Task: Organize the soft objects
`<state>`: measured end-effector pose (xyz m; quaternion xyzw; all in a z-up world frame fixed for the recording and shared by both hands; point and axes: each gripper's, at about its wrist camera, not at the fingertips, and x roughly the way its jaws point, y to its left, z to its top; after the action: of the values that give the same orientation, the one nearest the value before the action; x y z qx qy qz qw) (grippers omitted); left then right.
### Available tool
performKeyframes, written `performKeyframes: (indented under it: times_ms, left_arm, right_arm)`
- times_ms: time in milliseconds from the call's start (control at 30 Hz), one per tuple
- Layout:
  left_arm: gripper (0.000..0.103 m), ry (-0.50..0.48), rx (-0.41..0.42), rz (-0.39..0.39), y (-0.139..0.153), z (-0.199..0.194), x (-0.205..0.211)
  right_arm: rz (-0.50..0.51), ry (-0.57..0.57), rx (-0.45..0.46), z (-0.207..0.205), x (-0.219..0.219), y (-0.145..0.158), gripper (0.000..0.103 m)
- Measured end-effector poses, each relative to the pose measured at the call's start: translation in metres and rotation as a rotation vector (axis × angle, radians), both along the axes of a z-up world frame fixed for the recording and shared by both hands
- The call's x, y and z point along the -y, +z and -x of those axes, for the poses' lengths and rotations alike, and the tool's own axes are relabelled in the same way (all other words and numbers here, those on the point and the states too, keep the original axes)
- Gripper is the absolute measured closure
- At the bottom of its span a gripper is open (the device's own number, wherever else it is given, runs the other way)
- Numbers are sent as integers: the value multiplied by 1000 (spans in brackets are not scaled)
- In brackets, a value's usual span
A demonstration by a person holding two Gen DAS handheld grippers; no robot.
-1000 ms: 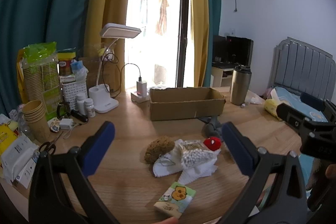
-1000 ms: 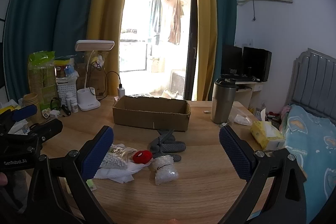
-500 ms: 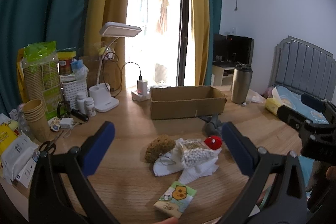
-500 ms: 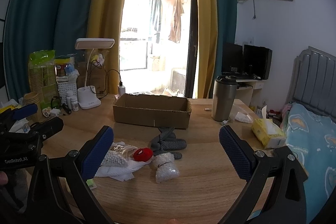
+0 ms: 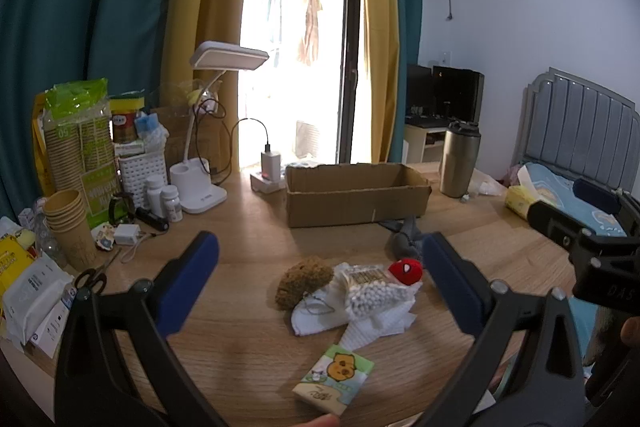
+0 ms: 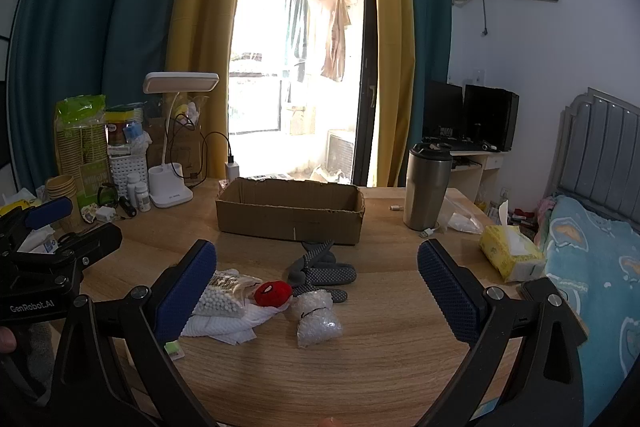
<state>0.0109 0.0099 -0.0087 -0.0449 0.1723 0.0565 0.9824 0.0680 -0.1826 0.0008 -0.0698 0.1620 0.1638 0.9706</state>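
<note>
Soft objects lie clustered mid-table, in front of the open cardboard box (image 5: 356, 193). From the left wrist view: brown sponge (image 5: 304, 281) at the cluster's left edge, touching a white cloth (image 5: 320, 313); bag of white beads (image 5: 374, 291) lying on the cloth; red spider-face plush (image 5: 406, 271) just beside the bag on its right. Grey gloves (image 6: 324, 269) lie between the plush and the box, close to the box's front wall. Clear bubble-wrap bundle (image 6: 316, 317) sits near the plush, seen in the right wrist view. Tissue pack with cartoon print (image 5: 334, 379) lies apart, nearer the table's front edge.

Left gripper (image 5: 320, 283): blue pads spread wide, nothing between them, held above the table short of the cluster. Right gripper (image 6: 316, 287): also spread wide, empty, facing gloves and bubble wrap.

Wooden table (image 6: 380, 359) carries, further out: steel tumbler (image 6: 426, 185) right of the box, yellow tissue box (image 6: 510, 253) at the far right, white desk lamp (image 5: 208, 131) and stacked paper cups (image 5: 68, 223) at the left.
</note>
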Motion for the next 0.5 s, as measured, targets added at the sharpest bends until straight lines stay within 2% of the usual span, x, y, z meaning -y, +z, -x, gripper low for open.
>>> performKeyframes:
  times_ms: [333,500]
  left_arm:
    - [1,-4,-6,1,-3,-1,1]
    - [0,-18,-43,0,-12,-3,-1]
  right_arm:
    - [-1,0,-3,0,0,-2,1]
    - [-4,-6,-12,0,1,-10,1]
